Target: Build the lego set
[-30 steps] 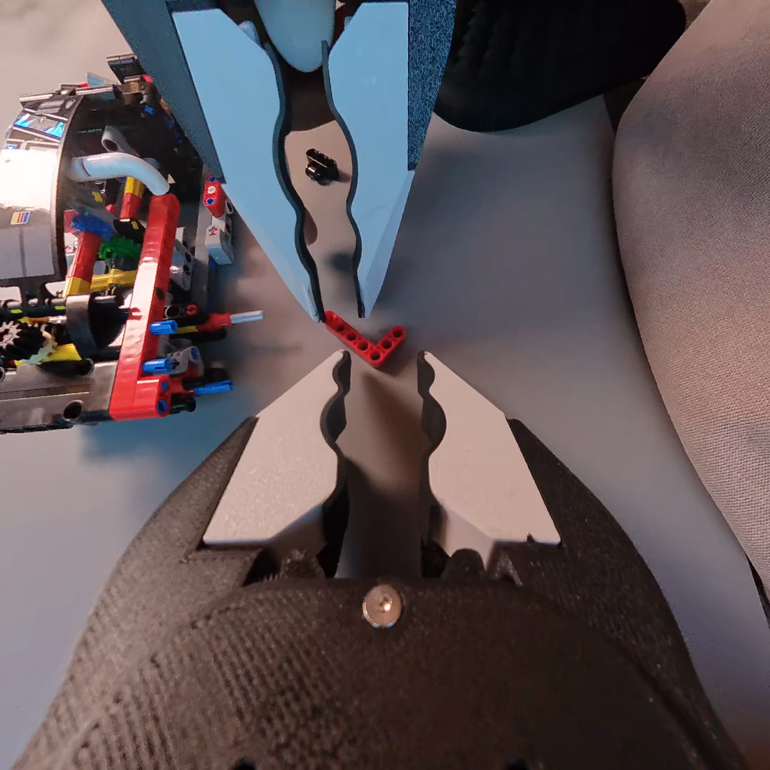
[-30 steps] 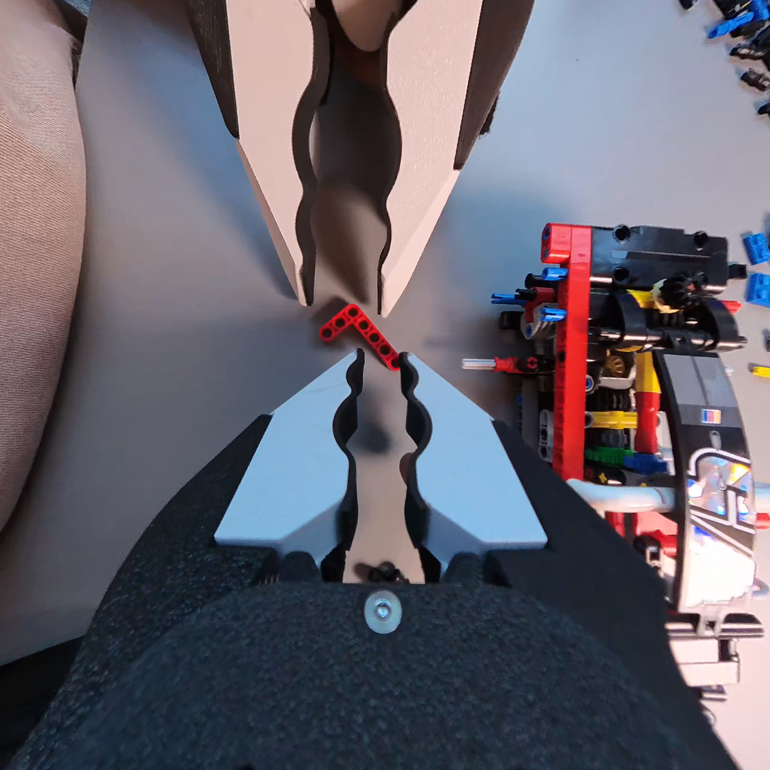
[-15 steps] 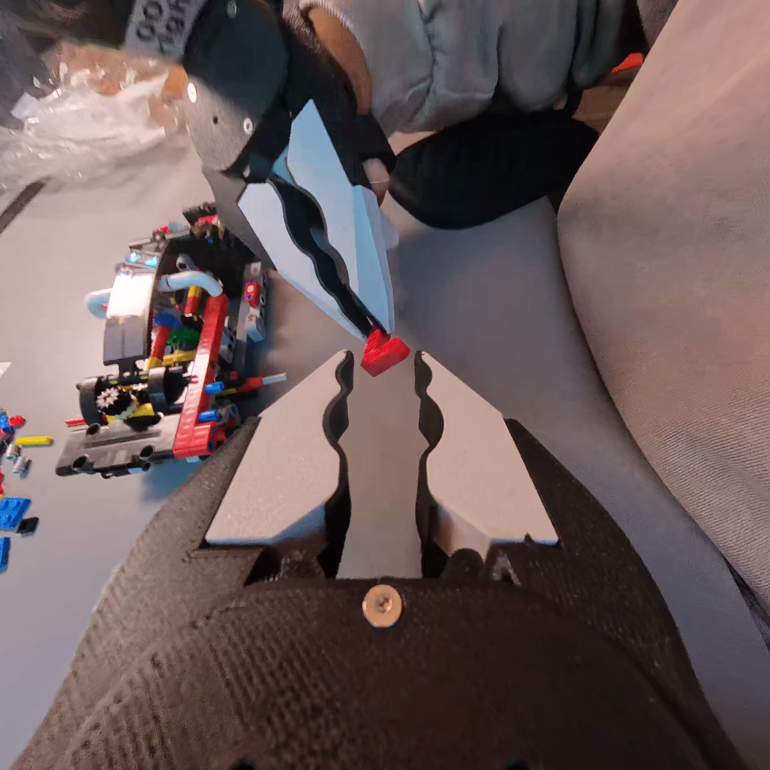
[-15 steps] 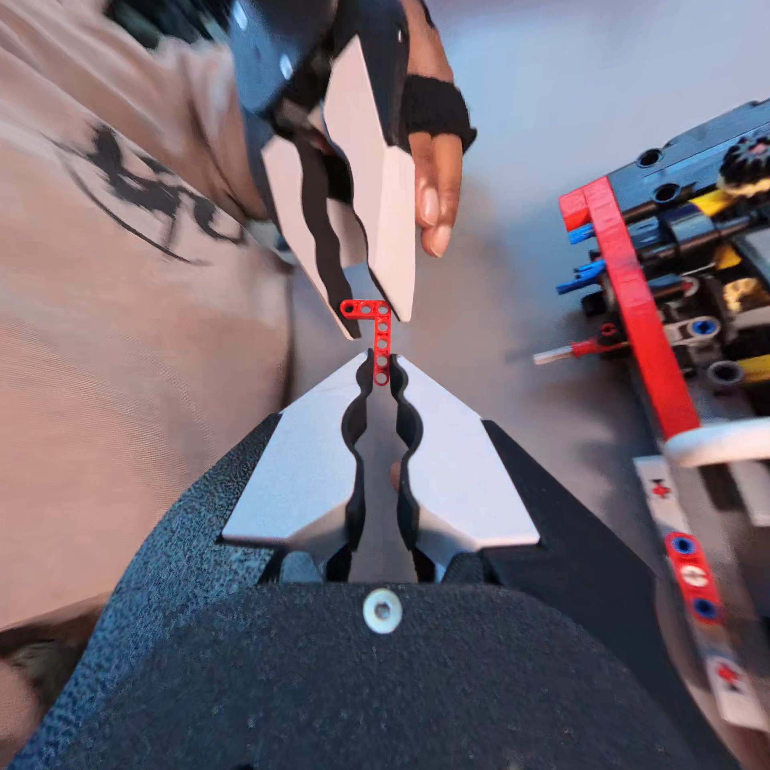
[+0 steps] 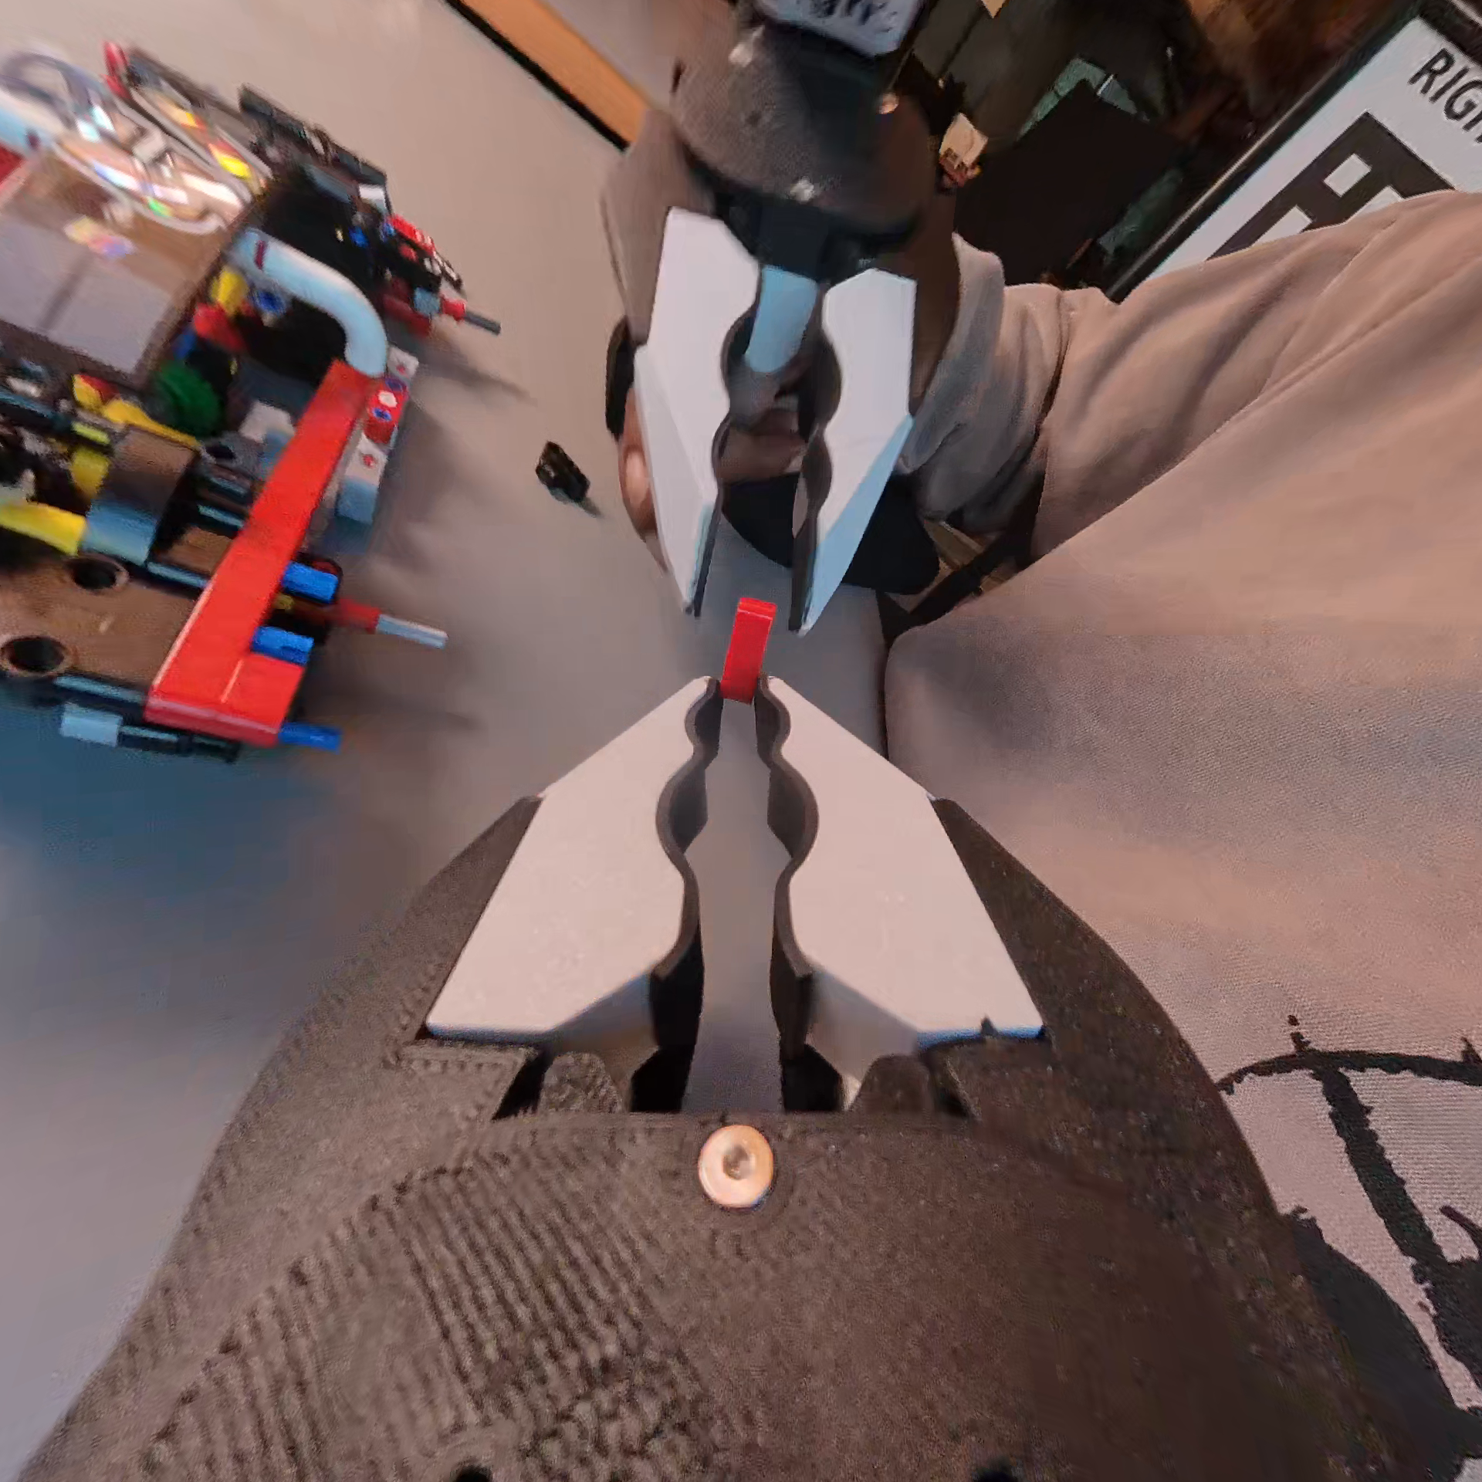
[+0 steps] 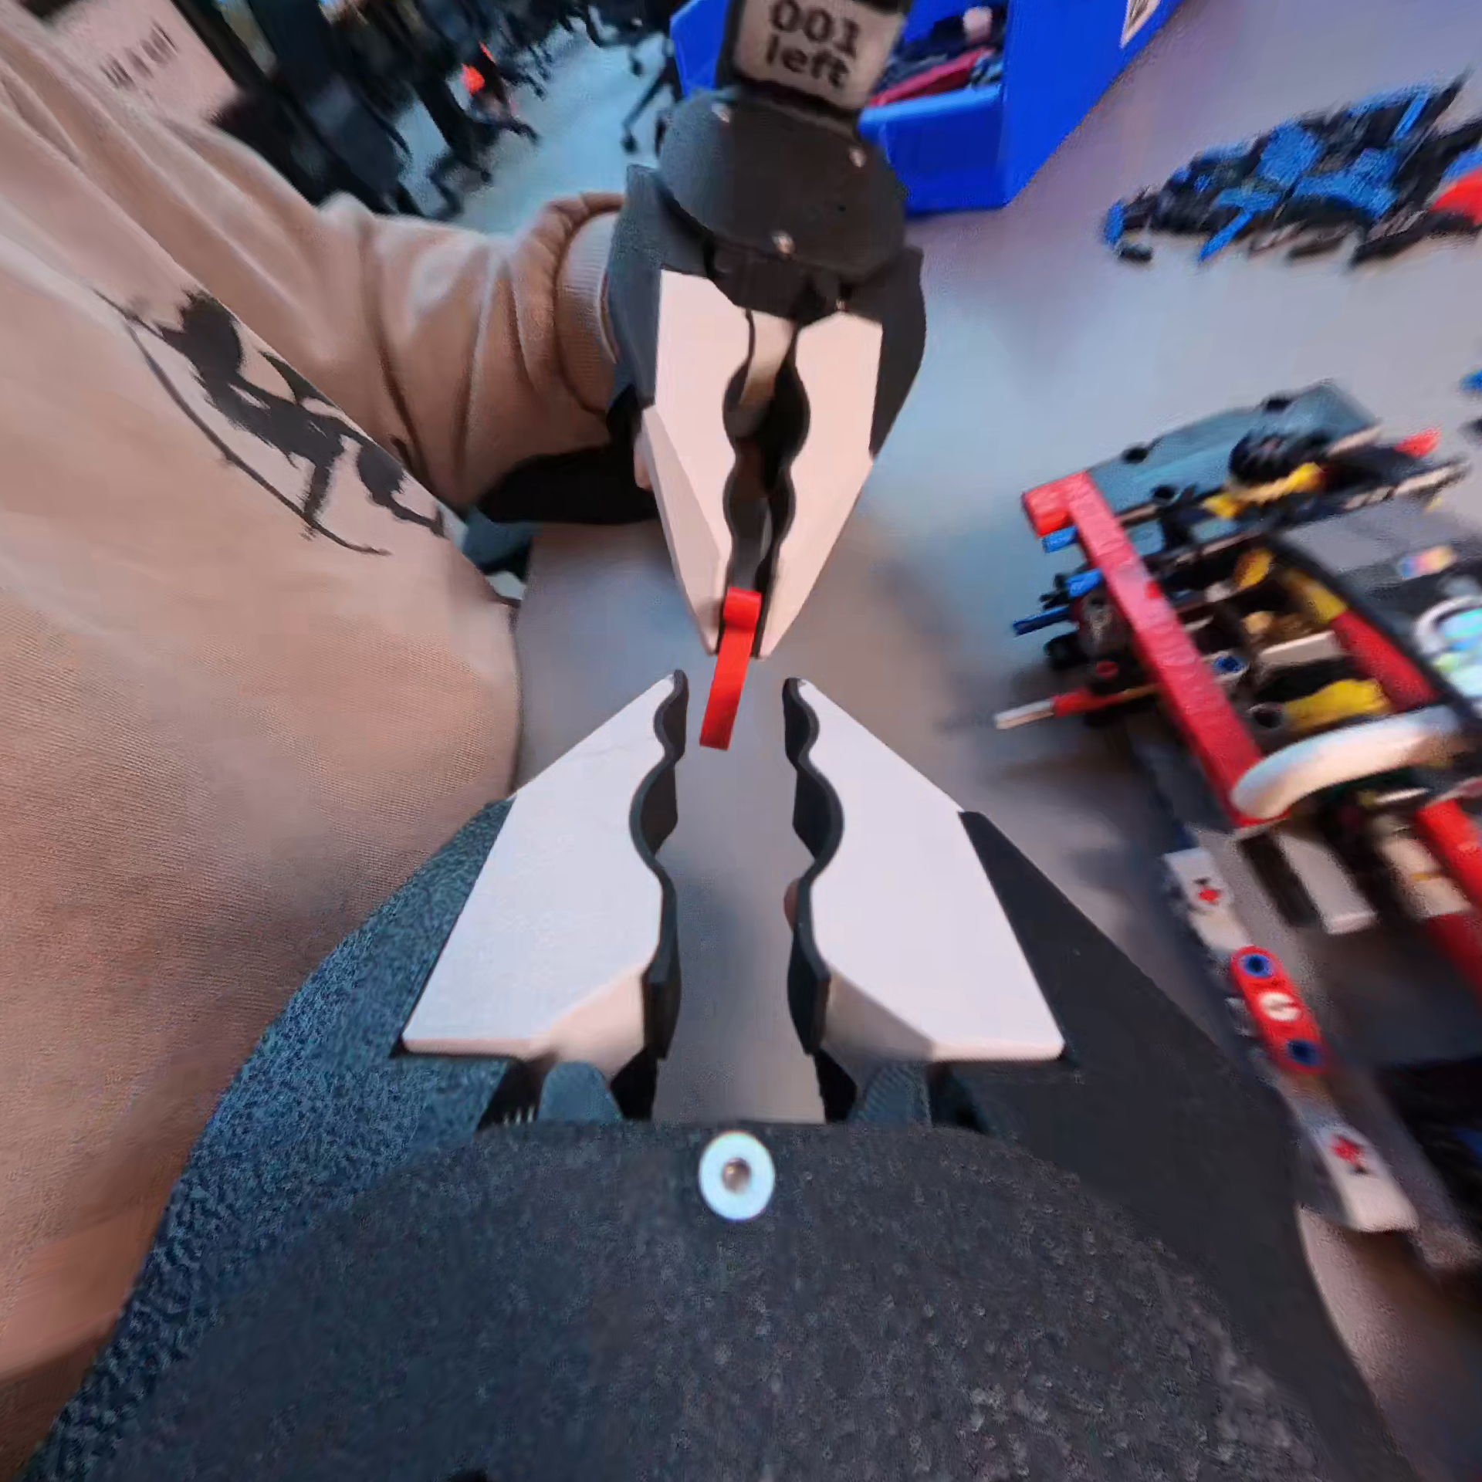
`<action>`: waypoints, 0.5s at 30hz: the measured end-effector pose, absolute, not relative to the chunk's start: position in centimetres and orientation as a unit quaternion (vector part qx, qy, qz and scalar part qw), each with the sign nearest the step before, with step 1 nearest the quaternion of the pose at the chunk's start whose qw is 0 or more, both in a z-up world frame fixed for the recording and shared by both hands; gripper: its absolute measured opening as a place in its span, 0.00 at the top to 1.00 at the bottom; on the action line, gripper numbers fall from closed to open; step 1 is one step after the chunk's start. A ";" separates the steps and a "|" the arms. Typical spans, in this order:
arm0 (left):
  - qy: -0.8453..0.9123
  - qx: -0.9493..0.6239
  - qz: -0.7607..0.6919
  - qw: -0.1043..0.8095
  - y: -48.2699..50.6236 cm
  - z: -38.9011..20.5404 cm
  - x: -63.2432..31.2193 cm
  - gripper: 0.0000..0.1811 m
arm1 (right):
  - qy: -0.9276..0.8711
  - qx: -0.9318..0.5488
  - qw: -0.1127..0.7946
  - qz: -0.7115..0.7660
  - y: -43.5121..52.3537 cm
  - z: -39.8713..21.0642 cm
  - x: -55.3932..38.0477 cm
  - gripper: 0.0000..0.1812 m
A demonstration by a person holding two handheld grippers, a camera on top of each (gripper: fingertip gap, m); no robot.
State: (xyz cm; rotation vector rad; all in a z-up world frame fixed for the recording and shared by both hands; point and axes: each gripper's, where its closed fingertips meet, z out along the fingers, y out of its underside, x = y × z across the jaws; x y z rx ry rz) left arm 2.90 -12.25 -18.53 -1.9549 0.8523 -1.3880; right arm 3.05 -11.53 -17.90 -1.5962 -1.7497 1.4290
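Note:
A red L-shaped lego beam (image 5: 747, 648) is held in the air, pinched at one end by my left gripper (image 5: 738, 688), which is shut on it. In the right wrist view the beam (image 6: 728, 682) hangs from the left gripper (image 6: 742, 641) down between the fingertips of my right gripper (image 6: 734, 683). The right gripper is open and does not touch the beam. In the left wrist view the right gripper (image 5: 747, 617) faces mine tip to tip, just beyond the beam. The partly built lego model (image 5: 240, 577) with a long red side beam sits on the grey table, left of the grippers.
The model also shows in the right wrist view (image 6: 1203, 682). A small black part (image 5: 561, 473) lies on the table near it. A pile of blue and black loose parts (image 6: 1323, 192) and a blue bin (image 6: 1002, 120) sit farther back. The person's beige sweatshirt (image 6: 200, 561) is close by. My left and right fingertips are right by each other.
The red beam lay on the table a second ago. The right gripper lifted it, then the left gripper closed on it and the right gripper opened. Both grippers rose and tilted.

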 end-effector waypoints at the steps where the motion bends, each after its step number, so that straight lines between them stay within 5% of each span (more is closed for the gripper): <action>1: 0.317 -0.741 -0.524 0.276 -12.3 -19.1 3.0 0.97 | -0.645 -0.551 0.229 0.478 -11.4 -17.7 3.0 0.88; 6: 0.353 -0.759 -0.511 0.198 -13.1 -21.1 4.1 0.97 | -0.757 -0.462 0.322 0.332 -11.6 -18.8 2.8 0.91; 15: 0.350 -0.769 -0.508 0.168 -13.0 -21.9 4.1 0.97 | -0.837 -0.383 0.314 0.231 -12.2 -20.7 3.1 0.95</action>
